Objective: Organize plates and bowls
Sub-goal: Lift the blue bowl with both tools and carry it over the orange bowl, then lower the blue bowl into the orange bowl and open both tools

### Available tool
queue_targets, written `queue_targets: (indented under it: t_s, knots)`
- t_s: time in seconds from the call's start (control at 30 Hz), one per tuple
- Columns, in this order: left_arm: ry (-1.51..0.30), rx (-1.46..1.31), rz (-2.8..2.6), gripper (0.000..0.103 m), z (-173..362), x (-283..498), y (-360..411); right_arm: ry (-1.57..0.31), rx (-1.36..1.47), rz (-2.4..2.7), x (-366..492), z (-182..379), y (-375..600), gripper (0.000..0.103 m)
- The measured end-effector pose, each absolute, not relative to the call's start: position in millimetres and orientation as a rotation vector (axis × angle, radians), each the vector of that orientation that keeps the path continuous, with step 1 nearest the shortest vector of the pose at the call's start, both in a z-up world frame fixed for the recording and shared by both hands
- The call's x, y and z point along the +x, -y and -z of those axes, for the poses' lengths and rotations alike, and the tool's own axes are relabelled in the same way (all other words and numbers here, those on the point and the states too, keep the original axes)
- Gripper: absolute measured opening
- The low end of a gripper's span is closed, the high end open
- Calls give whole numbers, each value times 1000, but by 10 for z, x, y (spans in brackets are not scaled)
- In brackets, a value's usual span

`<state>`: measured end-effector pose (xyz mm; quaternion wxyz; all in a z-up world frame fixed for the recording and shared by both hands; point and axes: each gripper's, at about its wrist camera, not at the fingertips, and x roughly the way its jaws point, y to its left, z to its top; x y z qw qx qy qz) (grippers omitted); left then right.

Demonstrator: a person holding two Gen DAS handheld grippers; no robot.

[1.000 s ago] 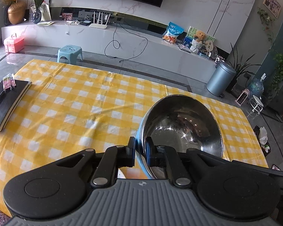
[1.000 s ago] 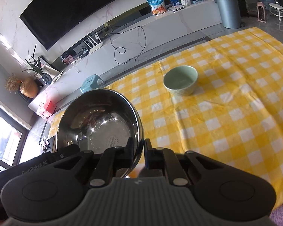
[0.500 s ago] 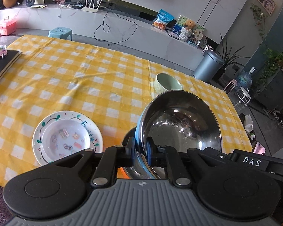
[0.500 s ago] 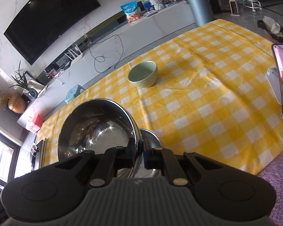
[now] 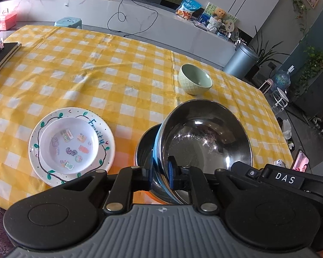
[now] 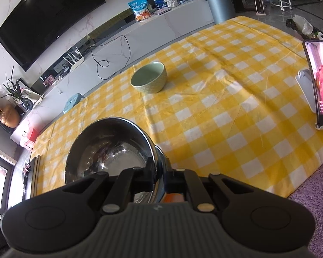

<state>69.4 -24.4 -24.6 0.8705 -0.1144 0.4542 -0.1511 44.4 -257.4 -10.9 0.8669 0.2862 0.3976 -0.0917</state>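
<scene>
On checked cloth, both hand-held grippers clamped on shiny round steel bowl rim.

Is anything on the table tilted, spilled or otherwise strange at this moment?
The steel bowl is tilted: both grippers clamp its rim, and it leans over a second steel bowl below, not nested. The plates are stacked neatly; the green bowl stands upright. Nothing is spilled.

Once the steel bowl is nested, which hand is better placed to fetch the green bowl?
Probably right: both grippers clamp the steel bowl, but the green bowl lies on the right gripper's side.
</scene>
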Motion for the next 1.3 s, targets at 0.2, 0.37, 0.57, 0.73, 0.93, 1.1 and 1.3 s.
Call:
queue_targets:
  t_s: [0.2,0.37,0.57,0.73,0.93,1.1,1.3]
  knots:
    - [-991,-249,305,15,319,754,221,-861,598,190,508,204,2566,5]
    - [-1002,-257,293,16,341,794,205,-876,596,189,571,251,2543,5]
    - [-1020,-266,294,18,376,823,191,-884,590,193,603,271,2525,7]
    - [-1022,-266,291,19,390,836,177,-906,580,192,626,328,2505,9]
    - [-1018,-280,291,26,388,842,131,-902,583,184,620,330,2497,13]
    - [-997,-294,302,35,324,825,83,-881,572,188,594,290,2503,18]
    - [-957,-298,308,44,176,832,10,-817,540,179,546,136,2522,28]
